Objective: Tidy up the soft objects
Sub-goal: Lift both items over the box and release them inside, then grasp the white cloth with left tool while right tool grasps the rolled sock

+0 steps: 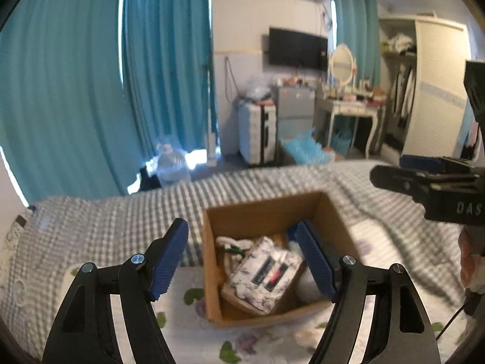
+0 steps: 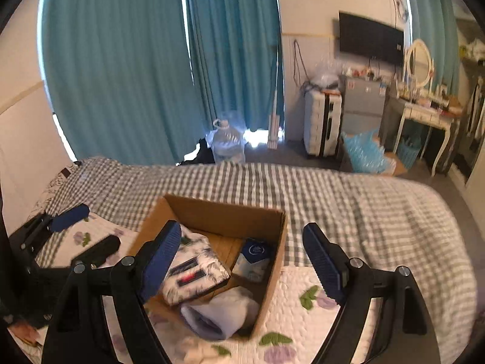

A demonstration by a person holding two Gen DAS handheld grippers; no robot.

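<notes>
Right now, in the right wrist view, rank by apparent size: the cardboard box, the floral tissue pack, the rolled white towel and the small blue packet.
1. cardboard box
2. floral tissue pack and rolled white towel: look alike, partly hidden, so unranked
3. small blue packet

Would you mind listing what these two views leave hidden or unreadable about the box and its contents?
- Cardboard box, left wrist view: its right inner corner is hidden behind the left gripper's pad.
- Floral packet, right wrist view: label blurred, unreadable; left end covered by the right gripper's pad.
- Blue pack: print too small to read.
- Rolled white cloth: blurred, kind unclear.
</notes>
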